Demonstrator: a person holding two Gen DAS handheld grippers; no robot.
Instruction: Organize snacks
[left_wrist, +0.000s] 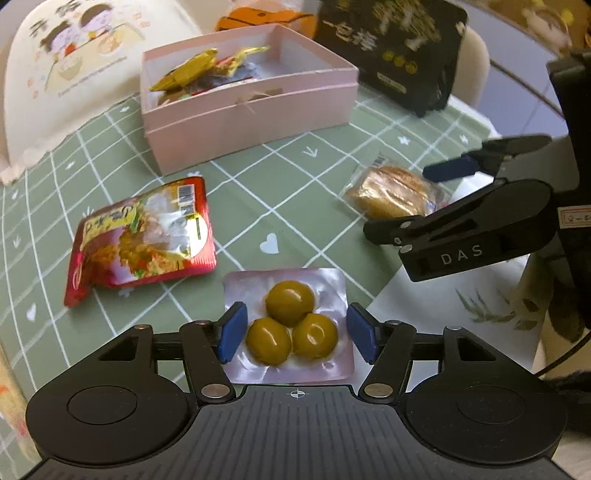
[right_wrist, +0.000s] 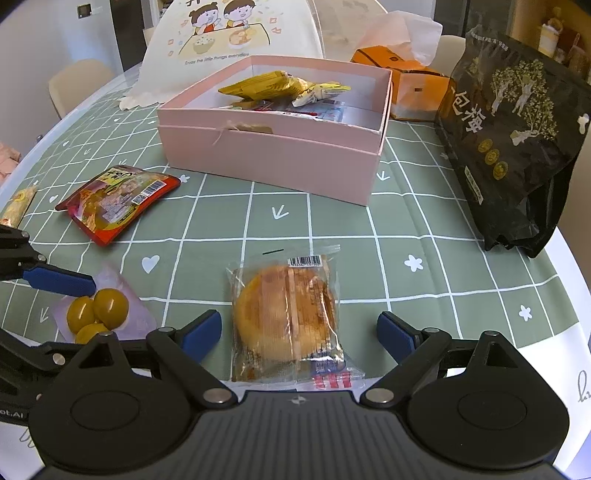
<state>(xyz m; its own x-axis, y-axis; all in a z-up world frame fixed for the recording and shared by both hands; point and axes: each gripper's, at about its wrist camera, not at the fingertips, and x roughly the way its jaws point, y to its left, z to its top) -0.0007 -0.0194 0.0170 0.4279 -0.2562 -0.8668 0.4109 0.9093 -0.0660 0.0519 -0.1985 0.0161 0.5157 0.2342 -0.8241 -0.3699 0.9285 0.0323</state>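
The pink box at the far side held yellow wrappers. Both the left gripper and the right gripper were released, with jaws apart.

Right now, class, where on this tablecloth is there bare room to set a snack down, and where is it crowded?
Bare cloth lies between the pink box, red packet and wrapped cake, and between the cake and black bag. Crowded: inside the box and around the green-ball pack.

Wrapped cake lies between the right gripper's spread jaws; untouched.
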